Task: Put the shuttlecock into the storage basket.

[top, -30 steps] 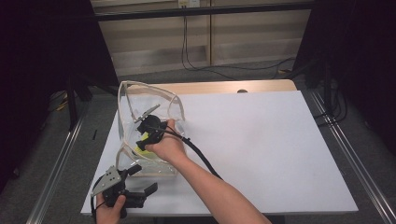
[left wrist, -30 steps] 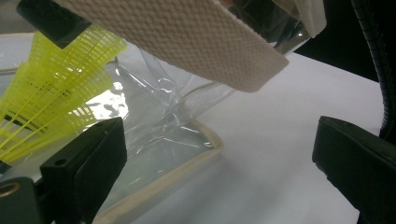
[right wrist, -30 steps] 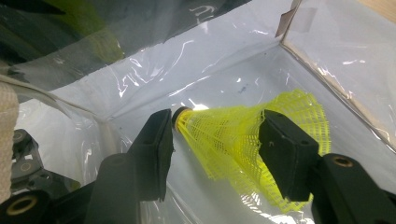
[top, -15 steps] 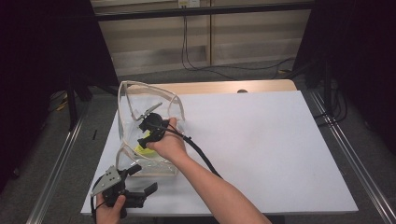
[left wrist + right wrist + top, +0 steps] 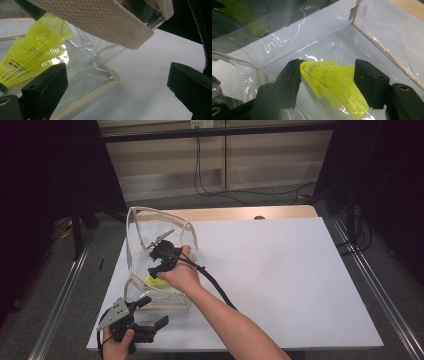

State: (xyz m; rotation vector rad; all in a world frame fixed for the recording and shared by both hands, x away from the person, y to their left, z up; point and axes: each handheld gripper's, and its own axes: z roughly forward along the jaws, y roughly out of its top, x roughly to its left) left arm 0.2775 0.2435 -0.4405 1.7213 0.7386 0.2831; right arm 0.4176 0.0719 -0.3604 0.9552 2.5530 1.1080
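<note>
The right gripper has just been opening; its fingers stand apart around the shuttlecock inside the bag. Withdraw straight (no snagging plastic). The left gripper waits, fingers apart, on the worktop.

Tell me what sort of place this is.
Probably a lab recording bench: a white-covered table, dark curtains around it, cables along the back wall, and hand-held black two-jaw grippers working a clear plastic bag.
</note>
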